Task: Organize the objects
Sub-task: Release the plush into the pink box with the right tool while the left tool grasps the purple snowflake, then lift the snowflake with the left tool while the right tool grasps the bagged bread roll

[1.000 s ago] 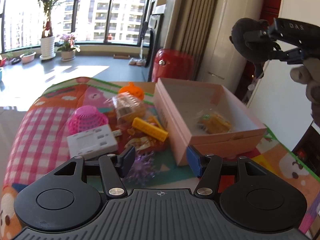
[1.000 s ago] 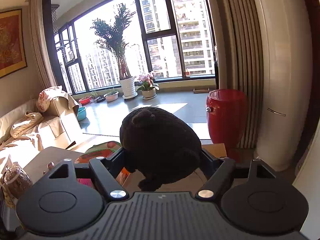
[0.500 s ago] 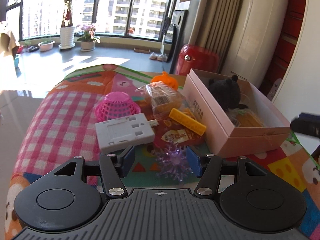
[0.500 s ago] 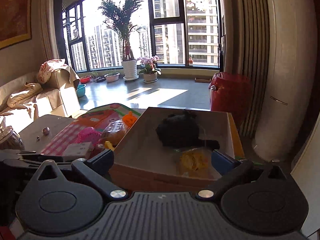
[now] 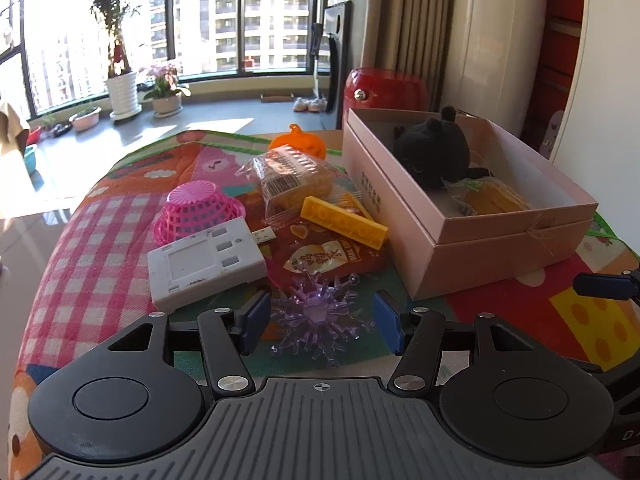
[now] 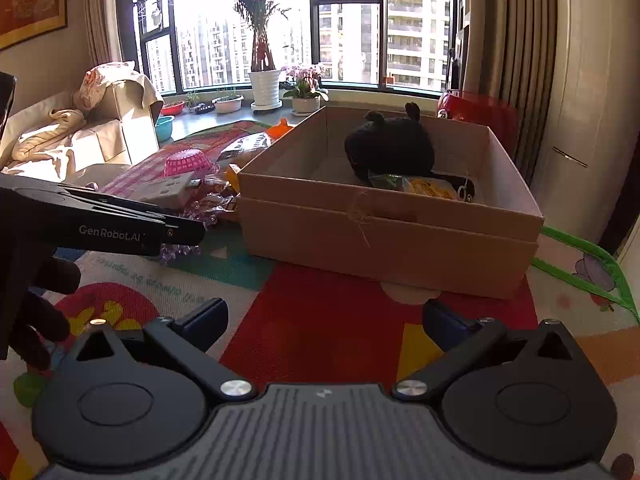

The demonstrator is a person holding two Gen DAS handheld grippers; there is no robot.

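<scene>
Tongs on the left (image 5: 318, 322) stand half open around a purple spiky ball (image 5: 318, 316) on the patterned mat (image 5: 92, 240); its pads are near the spikes but not pressing them. Right tongs (image 6: 324, 320) have just been opening and now gape wide and empty above the mat, near the pink box (image 6: 384, 236). Inside the box lie a black plush toy (image 5: 434, 152) at the far end and a yellow snack packet (image 5: 492, 200) nearer. Left of the box sit a yellow brick (image 5: 344, 222), a white plastic case (image 5: 204, 266) and an upturned pink basket (image 5: 198, 208).
</scene>
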